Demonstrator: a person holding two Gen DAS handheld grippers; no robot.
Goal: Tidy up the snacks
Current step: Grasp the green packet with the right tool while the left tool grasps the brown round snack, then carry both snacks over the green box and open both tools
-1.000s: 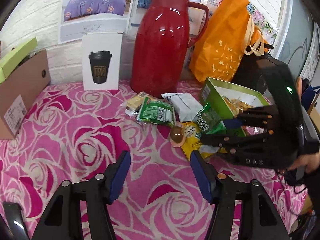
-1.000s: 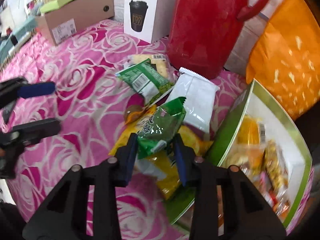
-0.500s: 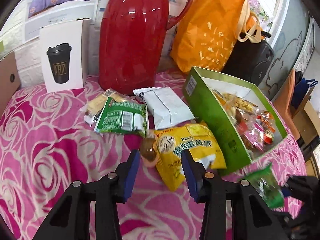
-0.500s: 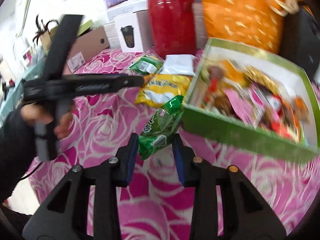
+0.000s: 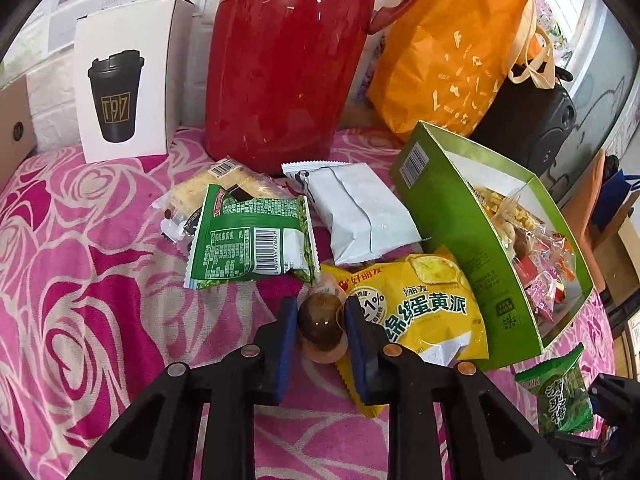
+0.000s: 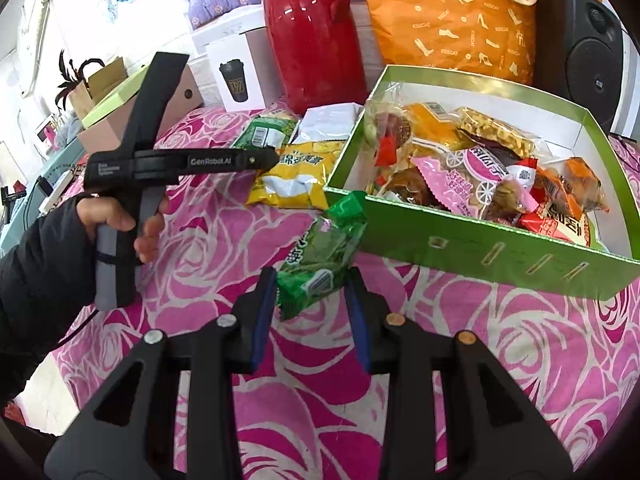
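Note:
My left gripper (image 5: 318,318) has its fingers on both sides of a small brown egg pack (image 5: 322,328) on the pink rose cloth, touching or nearly touching it. Beside it lie a yellow pie packet (image 5: 420,304), a green packet (image 5: 252,240), a white packet (image 5: 356,216) and a clear biscuit pack (image 5: 216,184). My right gripper (image 6: 312,292) is shut on a green snack packet (image 6: 324,248), held in front of the green box (image 6: 460,236) full of snacks. The box also shows in the left wrist view (image 5: 452,216).
A red thermos (image 5: 280,60), a white cup carton (image 5: 124,84), an orange bag (image 5: 452,52) and a black speaker (image 5: 528,120) stand behind the snacks. A brown carton (image 6: 136,112) stands at the left. The left hand-held gripper (image 6: 160,164) shows in the right wrist view.
My left gripper moved forward and narrowed around the brown egg pack. My right gripper carried the green packet back from the pile to the box's near side.

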